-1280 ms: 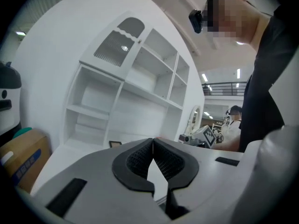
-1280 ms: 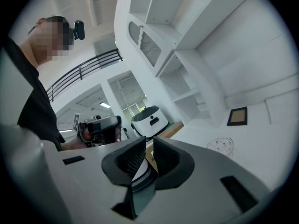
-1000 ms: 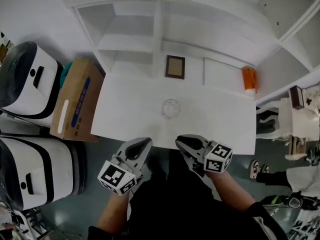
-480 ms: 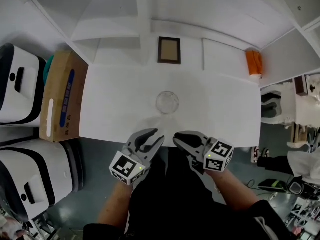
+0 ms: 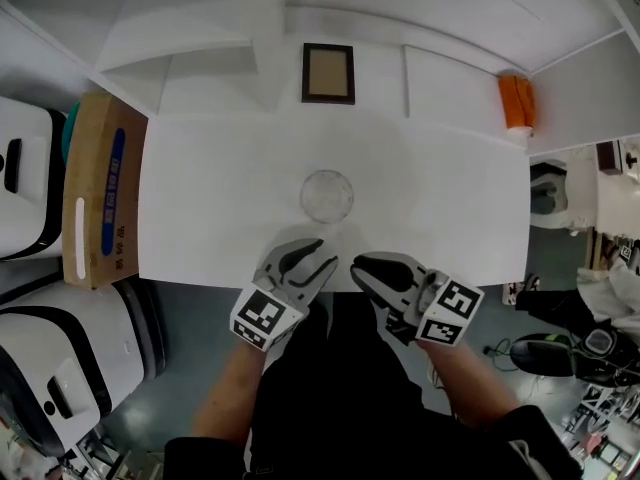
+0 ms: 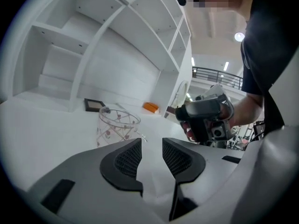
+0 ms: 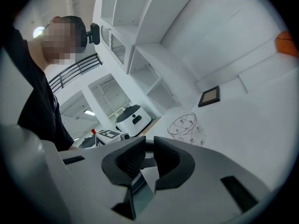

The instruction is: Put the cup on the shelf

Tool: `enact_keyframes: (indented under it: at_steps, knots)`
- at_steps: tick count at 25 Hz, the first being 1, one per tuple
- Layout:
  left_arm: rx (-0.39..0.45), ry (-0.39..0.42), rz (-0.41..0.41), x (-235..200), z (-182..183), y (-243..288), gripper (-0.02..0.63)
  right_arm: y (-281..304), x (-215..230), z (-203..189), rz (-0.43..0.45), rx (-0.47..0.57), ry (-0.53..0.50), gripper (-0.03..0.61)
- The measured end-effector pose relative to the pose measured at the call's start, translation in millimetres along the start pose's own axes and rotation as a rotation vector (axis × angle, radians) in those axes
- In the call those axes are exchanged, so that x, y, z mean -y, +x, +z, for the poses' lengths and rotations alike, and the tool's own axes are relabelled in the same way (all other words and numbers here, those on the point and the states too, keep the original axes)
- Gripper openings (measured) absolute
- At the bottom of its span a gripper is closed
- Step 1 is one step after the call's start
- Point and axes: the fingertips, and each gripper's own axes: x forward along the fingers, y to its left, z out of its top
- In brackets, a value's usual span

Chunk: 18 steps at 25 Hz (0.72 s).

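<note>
Since the cup (image 5: 327,196) sits just ahead of my left gripper (image 5: 328,253), its empty jaws have just been opening, presumably to take it.

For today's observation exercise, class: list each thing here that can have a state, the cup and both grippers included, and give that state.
cup, upright on the table, untouched.
left gripper, open, fingers have just been opening, nothing between them.
right gripper, fingers slightly apart, nothing between them.
picture frame, lying near the table's back.
shelf, cup not on it yet.
</note>
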Motion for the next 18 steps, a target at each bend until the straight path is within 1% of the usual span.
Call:
enact_keyframes:
  at_steps: [3,5,11,15,18]
  knots:
    - [-0.046,0.023,-0.007,-1.1,-6.6,13.2,0.144,-3.5,2.1,-0.6,-0.006,0.008,0.013,0.018]
    - [-0.062,0.022,-0.007,-4.0,-8.9,20.0,0.153,-6.2,3.6,-1.8,-0.009,0.009,0.02,0.018]
    - [-0.089,0.009,-0.013,-4.5,-12.8,36.0,0.155,-18.3,10.1,0.5,-0.037,0.011,0.034,0.018]
    - [-0.077,0.0,-0.027,-4.7,-6.2,45.3,0.155,-26.9,13.0,6.9,-0.055,0.017,0.04,0.018]
    - [-0.097,-0.011,-0.042,-4.1,-10.1,49.3,0.155,-30.1,14.1,10.5,-0.064,0.014,0.041,0.018]
